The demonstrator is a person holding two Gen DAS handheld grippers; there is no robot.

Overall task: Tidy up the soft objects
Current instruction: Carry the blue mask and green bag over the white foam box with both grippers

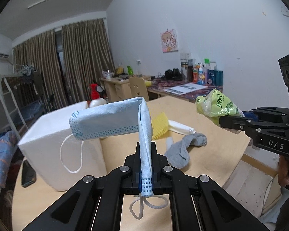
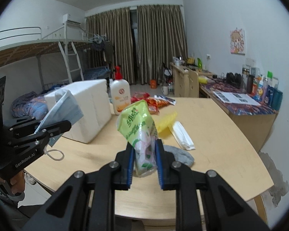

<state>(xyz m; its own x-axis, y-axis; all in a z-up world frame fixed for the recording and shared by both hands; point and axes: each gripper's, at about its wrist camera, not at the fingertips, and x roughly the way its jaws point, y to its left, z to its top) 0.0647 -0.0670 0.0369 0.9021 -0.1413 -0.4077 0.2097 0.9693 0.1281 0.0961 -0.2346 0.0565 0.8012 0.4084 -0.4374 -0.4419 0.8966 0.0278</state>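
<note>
My left gripper (image 1: 146,154) is shut on a blue face mask (image 1: 113,119), held above the table with the mask folded over to the left toward the white foam box (image 1: 54,134). It also shows in the right wrist view (image 2: 67,123) with the mask (image 2: 65,107) beside the box (image 2: 90,104). My right gripper (image 2: 144,154) is shut on a green tissue pack (image 2: 138,127), held above the table; it shows at the right in the left wrist view (image 1: 221,120) with the pack (image 1: 215,104). A grey sock (image 1: 185,148) lies on the table below.
On the wooden table (image 2: 221,144) lie a yellow cloth (image 2: 166,123), a white folded cloth (image 2: 183,134), snack packets (image 2: 154,102) and a lotion bottle (image 2: 121,96). A phone (image 1: 28,173) lies left of the box. A cluttered desk (image 2: 240,104) stands at right.
</note>
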